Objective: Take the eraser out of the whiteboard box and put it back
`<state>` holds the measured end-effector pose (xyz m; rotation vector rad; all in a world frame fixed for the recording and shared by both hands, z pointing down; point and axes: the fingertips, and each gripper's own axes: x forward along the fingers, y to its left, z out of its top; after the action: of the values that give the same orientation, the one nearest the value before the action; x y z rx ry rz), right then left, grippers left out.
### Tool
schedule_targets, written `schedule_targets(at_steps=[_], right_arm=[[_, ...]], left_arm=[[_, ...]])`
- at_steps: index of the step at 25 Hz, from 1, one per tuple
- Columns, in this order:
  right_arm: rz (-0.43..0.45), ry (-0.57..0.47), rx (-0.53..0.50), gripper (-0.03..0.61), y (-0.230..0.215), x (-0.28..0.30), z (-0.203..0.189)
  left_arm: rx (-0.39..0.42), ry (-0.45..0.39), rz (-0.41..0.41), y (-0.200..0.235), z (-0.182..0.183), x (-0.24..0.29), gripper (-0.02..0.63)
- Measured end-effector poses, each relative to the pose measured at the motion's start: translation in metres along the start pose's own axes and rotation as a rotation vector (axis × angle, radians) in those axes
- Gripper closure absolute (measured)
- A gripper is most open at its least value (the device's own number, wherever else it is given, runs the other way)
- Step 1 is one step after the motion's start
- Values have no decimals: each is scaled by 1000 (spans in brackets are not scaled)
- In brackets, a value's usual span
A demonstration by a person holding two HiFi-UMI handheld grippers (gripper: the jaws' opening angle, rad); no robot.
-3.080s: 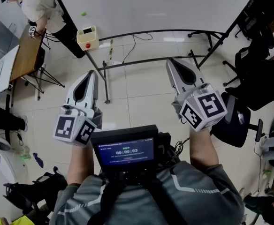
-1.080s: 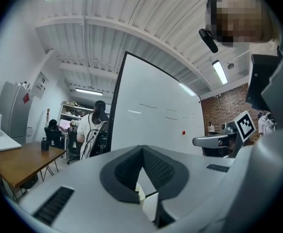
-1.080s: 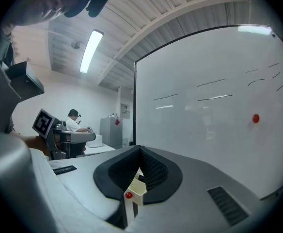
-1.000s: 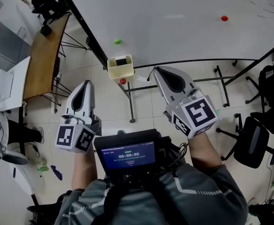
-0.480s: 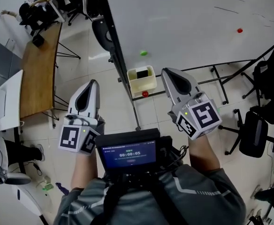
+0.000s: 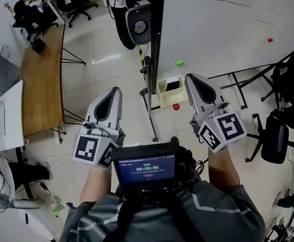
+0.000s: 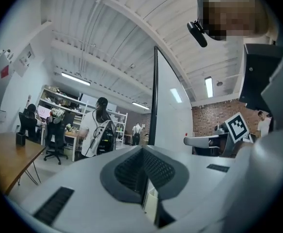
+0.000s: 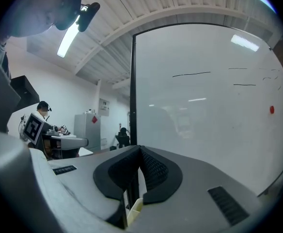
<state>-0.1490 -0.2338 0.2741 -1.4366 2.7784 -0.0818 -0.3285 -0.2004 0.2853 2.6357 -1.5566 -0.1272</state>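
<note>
Right claw [image 6: 191, 76] jaws together, nothing between them; its own view shows the pads meeting and only the whiteboard [image 8: 204, 120] ahead. Left claw [image 6: 115, 89] also closed and empty, aimed level past the board's dark edge post [image 7: 154, 96] into the office

The box [image 6: 163, 96] is a pale open-top tray hanging at the board's lower edge beside the post. In the head view it sits at 3 o'clock from the left claw's tip and about 8 o'clock from the right claw's tip, close to the right one, not touching either. The eraser [image 6: 173, 85] is the dark block lying inside the box, not lifted yet

A green magnet [image 6: 179, 63] is on the board at 12 o'clock from the box, a red magnet [image 6: 176, 106] just under the box at 6 o'clock, and another red dot [image 6: 270, 40] far off at 2 o'clock. A wooden table [image 6: 41, 79] is at 9 o'clock, well apart

Step judged: the approach, with the take-out not started; both claws are lined up near the box and holding nothing

Next move, as a judgement: the right claw is the nearer one. It needs to spread its jaws, swing toward 8 o'clock over the open top, tip down into the box and close on the eraser's sides. The box walls look narrow, so the jaws may knock the rim or the magnet below
</note>
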Motion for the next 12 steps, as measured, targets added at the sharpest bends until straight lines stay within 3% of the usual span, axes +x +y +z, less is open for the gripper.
schedule_targets(at_steps=[7, 9, 12], right_arm=[[11, -14, 1, 547, -13, 11, 9], [12, -12, 10, 505, -19, 12, 8], [5, 2, 1, 505, -28, 14, 0]], left_arm=[[-2, -1, 38, 2, 10, 13, 581], [-4, -6, 47, 1, 10, 19, 581], [-26, -5, 53, 0, 2, 28, 581]])
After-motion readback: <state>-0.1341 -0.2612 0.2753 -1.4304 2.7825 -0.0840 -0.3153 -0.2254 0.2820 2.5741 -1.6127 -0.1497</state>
